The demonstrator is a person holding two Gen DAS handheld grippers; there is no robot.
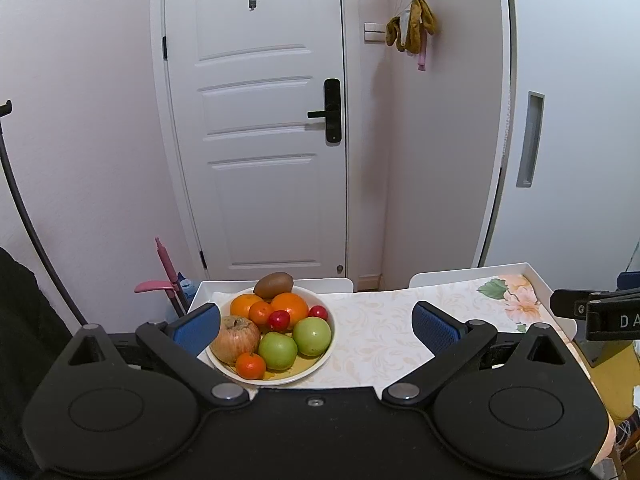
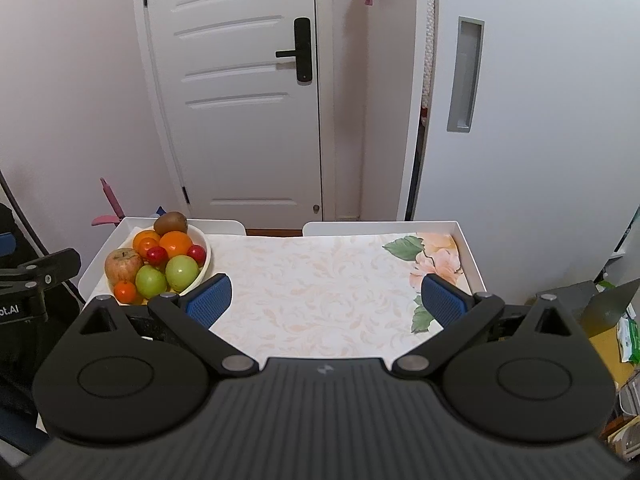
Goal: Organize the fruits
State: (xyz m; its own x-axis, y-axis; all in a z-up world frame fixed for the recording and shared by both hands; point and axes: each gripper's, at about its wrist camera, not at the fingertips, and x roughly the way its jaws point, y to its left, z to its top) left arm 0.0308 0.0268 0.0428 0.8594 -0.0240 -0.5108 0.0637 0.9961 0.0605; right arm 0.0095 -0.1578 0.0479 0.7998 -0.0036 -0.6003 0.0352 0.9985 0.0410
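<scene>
A cream bowl (image 1: 320, 364) (image 2: 205, 258) at the table's left holds a kiwi (image 1: 273, 285) (image 2: 171, 223), oranges (image 1: 289, 307) (image 2: 175, 243), two green apples (image 1: 312, 336) (image 2: 182, 272), a reddish apple (image 1: 235, 339) (image 2: 123, 265), small red fruits (image 1: 279, 319) and a small tangerine (image 1: 251, 365). My left gripper (image 1: 318, 326) is open and empty, just in front of the bowl. My right gripper (image 2: 326, 300) is open and empty over the middle of the table, right of the bowl.
The white-rimmed table (image 2: 466, 240) carries a floral cloth (image 2: 320, 280). Two white chair backs (image 2: 348, 227) stand behind it, before a white door (image 1: 260, 120). The right gripper's body (image 1: 600, 316) shows at the left view's right edge. Clutter lies at the right (image 2: 624, 340).
</scene>
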